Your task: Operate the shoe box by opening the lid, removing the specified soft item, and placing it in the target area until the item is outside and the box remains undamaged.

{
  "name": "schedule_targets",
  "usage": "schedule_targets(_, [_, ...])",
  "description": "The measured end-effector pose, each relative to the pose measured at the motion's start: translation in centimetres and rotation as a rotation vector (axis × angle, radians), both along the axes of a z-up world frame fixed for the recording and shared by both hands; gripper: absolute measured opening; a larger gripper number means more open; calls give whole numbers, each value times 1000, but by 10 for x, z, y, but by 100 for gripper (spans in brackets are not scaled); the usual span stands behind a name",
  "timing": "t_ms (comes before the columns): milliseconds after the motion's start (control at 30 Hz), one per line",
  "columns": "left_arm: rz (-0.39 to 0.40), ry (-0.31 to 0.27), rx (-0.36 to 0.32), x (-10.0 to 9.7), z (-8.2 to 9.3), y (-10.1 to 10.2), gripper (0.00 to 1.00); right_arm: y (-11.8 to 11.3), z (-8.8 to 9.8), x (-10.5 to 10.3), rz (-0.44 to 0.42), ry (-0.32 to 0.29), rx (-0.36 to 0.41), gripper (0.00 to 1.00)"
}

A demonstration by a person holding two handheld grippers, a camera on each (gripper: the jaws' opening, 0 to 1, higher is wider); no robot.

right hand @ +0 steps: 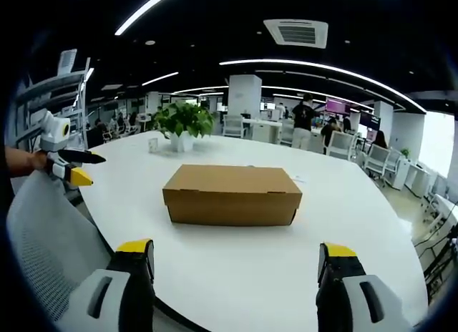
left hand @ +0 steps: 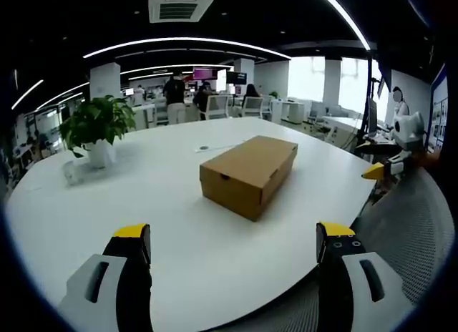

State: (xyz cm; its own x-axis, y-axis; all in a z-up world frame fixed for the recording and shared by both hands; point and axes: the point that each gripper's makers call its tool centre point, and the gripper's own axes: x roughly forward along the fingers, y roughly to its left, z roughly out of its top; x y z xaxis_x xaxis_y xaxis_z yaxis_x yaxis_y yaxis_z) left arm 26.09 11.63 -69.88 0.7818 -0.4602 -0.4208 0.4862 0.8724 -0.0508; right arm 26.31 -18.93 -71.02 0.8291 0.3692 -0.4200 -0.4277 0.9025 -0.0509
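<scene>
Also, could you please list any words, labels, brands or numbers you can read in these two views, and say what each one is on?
None can be read.
Shoe box: plain brown cardboard, no print visible.
Wall screens far back: lit, content too blurred to read.
Small round mark on the table: too small to tell.

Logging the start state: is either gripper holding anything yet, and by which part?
Nothing is held. The left gripper and right gripper are both open, short of the closed brown cardboard shoe box on the white table.
</scene>
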Motion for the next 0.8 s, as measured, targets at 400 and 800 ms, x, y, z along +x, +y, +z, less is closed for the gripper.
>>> schedule_targets(400, [-5,2,-5,0,0,-1,100,0,0,0,-3,0,-1,95])
schedule_targets(800, [-14,7,-2,-1,0,-3,100,-3,-1,0,-13,4,-10,96])
